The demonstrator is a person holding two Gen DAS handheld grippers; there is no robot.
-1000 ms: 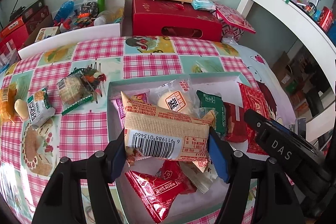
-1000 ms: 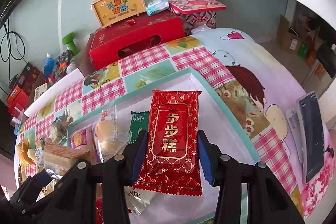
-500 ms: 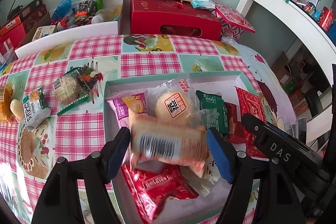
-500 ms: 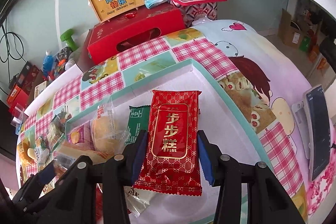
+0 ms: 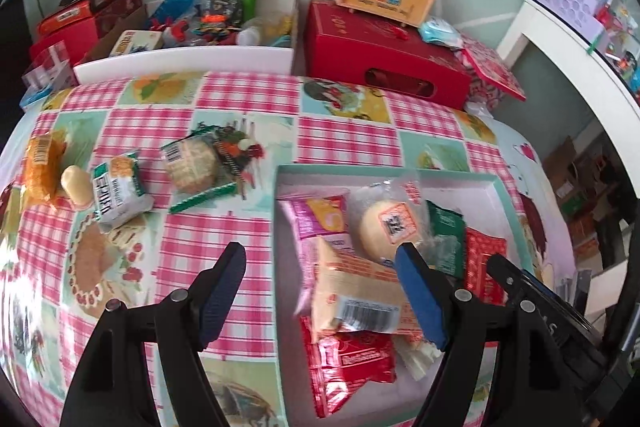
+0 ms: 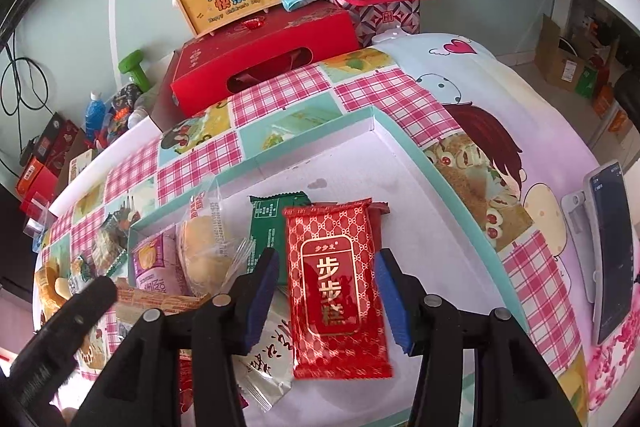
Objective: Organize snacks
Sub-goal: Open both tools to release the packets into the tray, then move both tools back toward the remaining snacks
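Fingers of the left gripper spread wide, empty, above the tray. The right gripper's fingers stand apart beside the red snack packet, which lies in the tray.

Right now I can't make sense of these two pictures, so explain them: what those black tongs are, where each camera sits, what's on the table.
There is no robot here. A person holds a two-finger tool in each hand, with a camera on each that looks along its fingers. The left gripper is open, above the checked tablecloth and the edge of the white tray. The tan packet lies in that tray. The right gripper is open around the red packet over the tray. More snacks lie loose on the cloth.
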